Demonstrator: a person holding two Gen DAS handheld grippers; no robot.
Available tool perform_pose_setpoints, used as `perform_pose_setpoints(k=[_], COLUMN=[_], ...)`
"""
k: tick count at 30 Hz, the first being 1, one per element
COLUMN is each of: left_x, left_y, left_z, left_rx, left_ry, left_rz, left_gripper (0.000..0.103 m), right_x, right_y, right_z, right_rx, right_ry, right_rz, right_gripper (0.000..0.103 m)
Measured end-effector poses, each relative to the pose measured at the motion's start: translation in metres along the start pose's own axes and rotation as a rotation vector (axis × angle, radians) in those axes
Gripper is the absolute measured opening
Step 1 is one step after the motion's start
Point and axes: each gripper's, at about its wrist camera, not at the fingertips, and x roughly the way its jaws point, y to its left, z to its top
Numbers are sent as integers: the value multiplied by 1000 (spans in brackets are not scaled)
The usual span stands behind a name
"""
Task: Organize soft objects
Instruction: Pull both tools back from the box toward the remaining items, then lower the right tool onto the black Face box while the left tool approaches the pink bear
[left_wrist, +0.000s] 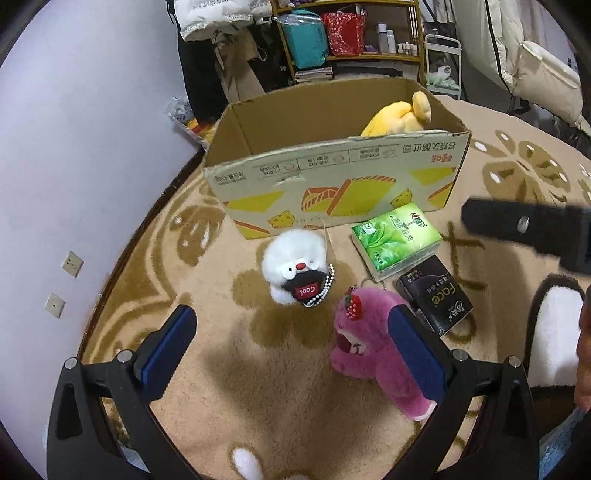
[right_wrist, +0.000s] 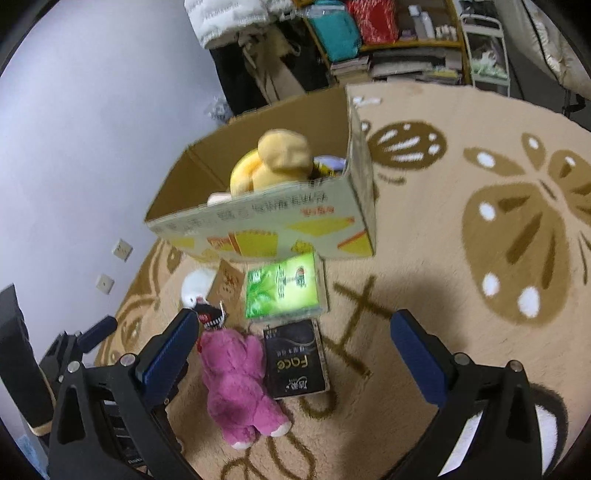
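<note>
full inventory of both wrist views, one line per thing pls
box: 1, cardboard with yellow print, open top, on rug
yellow plush: 1, yellow, inside box
white plush: 1, white with black top, on rug in front of box
pink plush: 1, pink, on rug nearer than the white one
green pack: 1, green, on rug in front of box
black pack: 1, black, beside green pack
rug: 1, beige with brown pattern
shelf: 1, yellow frame, behind box
left gripper: 1, black with blue pads, jaws open
right gripper: 1, same, jaws open

Patterned carpet under box, toys
</note>
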Motion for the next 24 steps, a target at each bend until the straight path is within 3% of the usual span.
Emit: perform_pose_setpoints(k=[7,12,20,24], left_x=[13,19,31,41], left_y=[4,-1,-5,-8], left_z=[1,2,3,2], left_rx=[-48,-35,-55,-66], left_ry=[39,52,106,153], left_rz=[-83,-88,-127,-164], left_gripper=[102,102,103,102], right_x=[20,32,48,54], right_y=[0,-9,-9,-3], right_z=[-2,-7,-8,-8], right_rx=[2,48,19,-23], right_ry=[58,104,151,186], right_rz=[-3,-7,-1,17], right_gripper=[103,103,103,94])
